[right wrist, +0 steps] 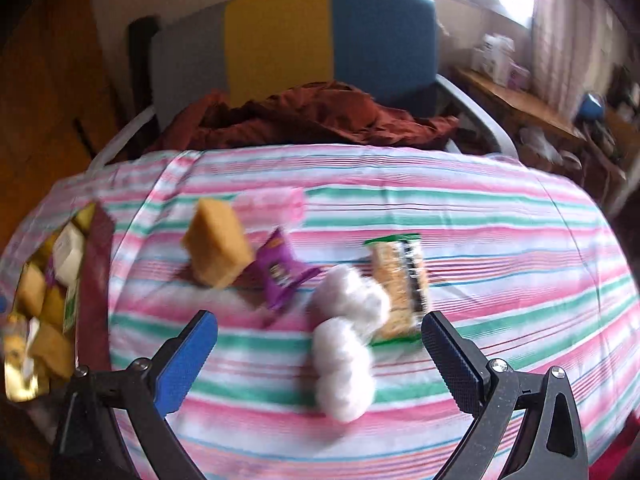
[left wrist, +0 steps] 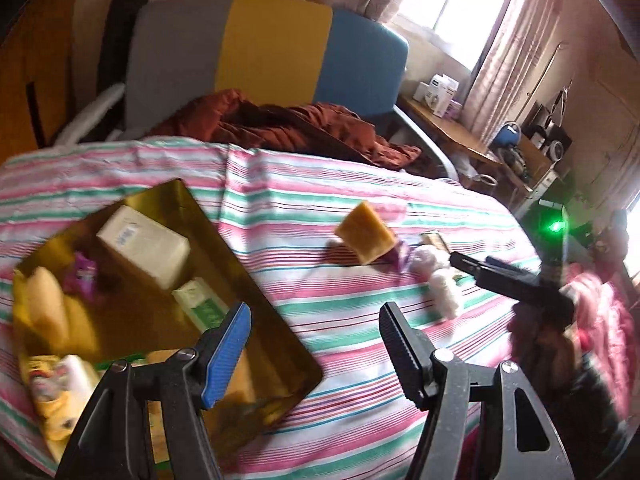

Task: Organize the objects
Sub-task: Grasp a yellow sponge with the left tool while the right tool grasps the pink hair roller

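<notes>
My left gripper [left wrist: 314,340] stands open over the striped cloth at the right edge of a gold tray [left wrist: 276,344], with nothing between its fingers. In the tray lie a white box [left wrist: 144,246], a green-white packet [left wrist: 202,304] and yellow sponges [left wrist: 52,312]. My right gripper [right wrist: 318,324] is open, and a clump of white cotton balls [right wrist: 346,344] lies between its fingers without touching the pads. Just beyond are a cracker packet [right wrist: 402,284], a purple packet [right wrist: 280,272], an orange sponge [right wrist: 218,250] and a pink packet [right wrist: 272,202].
A chair [left wrist: 276,48] with a grey, yellow and blue back stands behind the table, and a rust-red cloth [left wrist: 288,124] is piled on it. A wooden desk [left wrist: 452,128] with boxes is at the right under the window. A hand [left wrist: 540,340] holds the right gripper.
</notes>
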Action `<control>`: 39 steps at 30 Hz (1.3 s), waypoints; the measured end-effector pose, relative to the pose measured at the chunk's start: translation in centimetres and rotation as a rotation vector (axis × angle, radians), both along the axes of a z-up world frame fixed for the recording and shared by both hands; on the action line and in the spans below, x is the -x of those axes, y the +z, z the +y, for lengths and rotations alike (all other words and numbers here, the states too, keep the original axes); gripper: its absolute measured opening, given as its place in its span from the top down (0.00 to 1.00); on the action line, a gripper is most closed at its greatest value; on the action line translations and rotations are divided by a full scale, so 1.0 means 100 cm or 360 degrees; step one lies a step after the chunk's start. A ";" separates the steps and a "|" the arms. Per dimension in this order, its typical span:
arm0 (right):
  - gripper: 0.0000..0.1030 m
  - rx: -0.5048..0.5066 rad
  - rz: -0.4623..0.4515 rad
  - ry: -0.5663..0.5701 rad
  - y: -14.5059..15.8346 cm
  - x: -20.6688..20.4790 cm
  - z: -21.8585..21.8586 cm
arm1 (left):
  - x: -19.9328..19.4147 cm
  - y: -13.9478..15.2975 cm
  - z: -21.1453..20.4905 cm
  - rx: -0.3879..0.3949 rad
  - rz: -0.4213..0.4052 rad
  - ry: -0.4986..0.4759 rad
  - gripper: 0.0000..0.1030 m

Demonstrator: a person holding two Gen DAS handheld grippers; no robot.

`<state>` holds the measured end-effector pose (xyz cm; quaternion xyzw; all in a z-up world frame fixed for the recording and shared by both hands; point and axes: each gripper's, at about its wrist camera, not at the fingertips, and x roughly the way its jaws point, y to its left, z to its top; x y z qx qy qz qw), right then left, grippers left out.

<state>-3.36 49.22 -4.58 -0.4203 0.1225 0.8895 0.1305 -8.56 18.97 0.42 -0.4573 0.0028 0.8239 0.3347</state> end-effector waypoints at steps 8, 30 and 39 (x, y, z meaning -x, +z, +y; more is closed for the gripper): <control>0.01 0.0241 0.0077 -0.0239 -0.008 -0.012 0.042 | 0.028 -0.026 0.062 -0.0066 -0.0234 0.0014 0.27; 0.00 0.0371 0.0091 -0.0239 -0.009 -0.012 0.047 | 0.102 -0.112 0.159 -0.0181 -0.0538 0.0193 0.11; 0.00 0.0554 0.0119 -0.0284 -0.013 -0.013 0.060 | 0.087 -0.112 0.158 -0.0116 -0.0416 0.0024 0.41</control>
